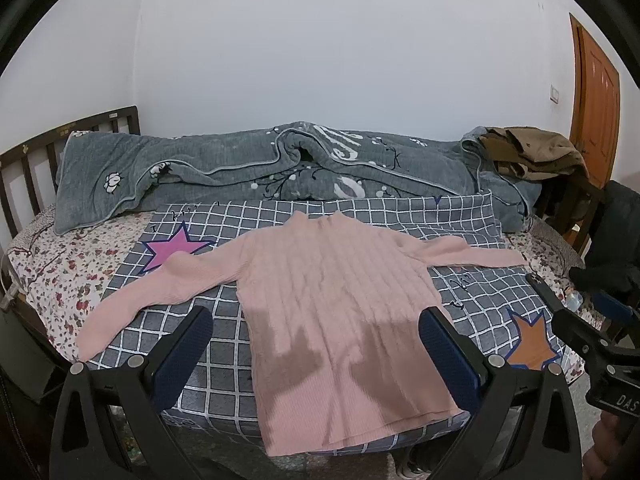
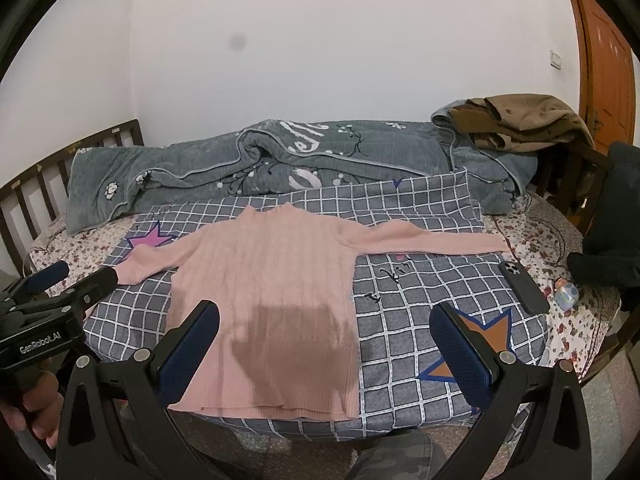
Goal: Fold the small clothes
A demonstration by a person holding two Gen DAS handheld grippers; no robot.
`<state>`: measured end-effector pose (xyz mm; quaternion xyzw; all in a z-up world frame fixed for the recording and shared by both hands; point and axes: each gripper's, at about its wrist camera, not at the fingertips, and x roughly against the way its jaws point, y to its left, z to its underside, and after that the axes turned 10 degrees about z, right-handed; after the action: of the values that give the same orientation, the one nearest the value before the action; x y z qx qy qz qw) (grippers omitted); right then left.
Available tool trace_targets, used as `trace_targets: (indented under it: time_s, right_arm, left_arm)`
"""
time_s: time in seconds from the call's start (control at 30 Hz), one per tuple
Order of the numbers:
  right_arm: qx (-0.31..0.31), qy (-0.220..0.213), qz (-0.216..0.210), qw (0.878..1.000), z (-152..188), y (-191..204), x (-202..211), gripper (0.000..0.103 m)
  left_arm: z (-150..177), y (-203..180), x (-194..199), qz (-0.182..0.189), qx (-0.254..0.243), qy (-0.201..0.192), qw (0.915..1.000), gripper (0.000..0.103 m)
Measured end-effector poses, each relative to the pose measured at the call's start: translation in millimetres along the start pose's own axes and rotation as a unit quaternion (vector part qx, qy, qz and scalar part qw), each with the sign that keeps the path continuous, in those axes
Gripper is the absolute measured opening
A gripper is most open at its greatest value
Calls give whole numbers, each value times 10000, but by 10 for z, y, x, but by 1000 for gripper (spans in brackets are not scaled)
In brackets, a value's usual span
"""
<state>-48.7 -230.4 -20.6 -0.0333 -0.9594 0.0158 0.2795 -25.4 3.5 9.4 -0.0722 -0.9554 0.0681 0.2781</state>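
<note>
A pink ribbed sweater (image 1: 332, 304) lies flat, front up, on a grey checked cloth (image 1: 460, 208) on the bed, both sleeves spread out to the sides. It also shows in the right wrist view (image 2: 264, 280). My left gripper (image 1: 316, 320) is open and empty, hovering above the sweater's lower body. My right gripper (image 2: 326, 316) is open and empty, above the sweater's lower right edge. The left gripper (image 2: 76, 280) shows at the left of the right wrist view, over the left sleeve. The right gripper's body (image 1: 580, 328) shows at the right of the left wrist view.
A rumpled grey quilt (image 1: 280, 168) lies along the wall behind the cloth. Brown clothes (image 1: 532, 152) are piled at the back right. A dark phone (image 2: 522, 286) and a small blue toy (image 2: 566, 296) lie right of the sweater. The wooden headboard (image 1: 48, 148) is at left.
</note>
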Motion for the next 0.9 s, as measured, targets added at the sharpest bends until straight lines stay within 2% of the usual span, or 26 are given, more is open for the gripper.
trace_targets:
  time_s: [0.37, 0.6, 0.77, 0.9]
  right_arm:
    - [-34, -1, -12, 10000, 3, -45, 9, 103]
    - [-47, 53, -109, 9999, -14, 20, -135, 103]
    - [18, 33, -236, 9997, 35, 180, -315, 103]
    - [149, -60, -396, 9991, 70, 381, -476, 103]
  left_arm:
    - [2, 20, -52, 65, 22, -50, 10000, 103]
    - [57, 237, -213, 76, 233, -92, 9997, 103]
    - [183, 649, -426, -27, 608, -39, 9981, 103]
    - [416, 1312, -673, -150, 1359, 88, 9906, 103]
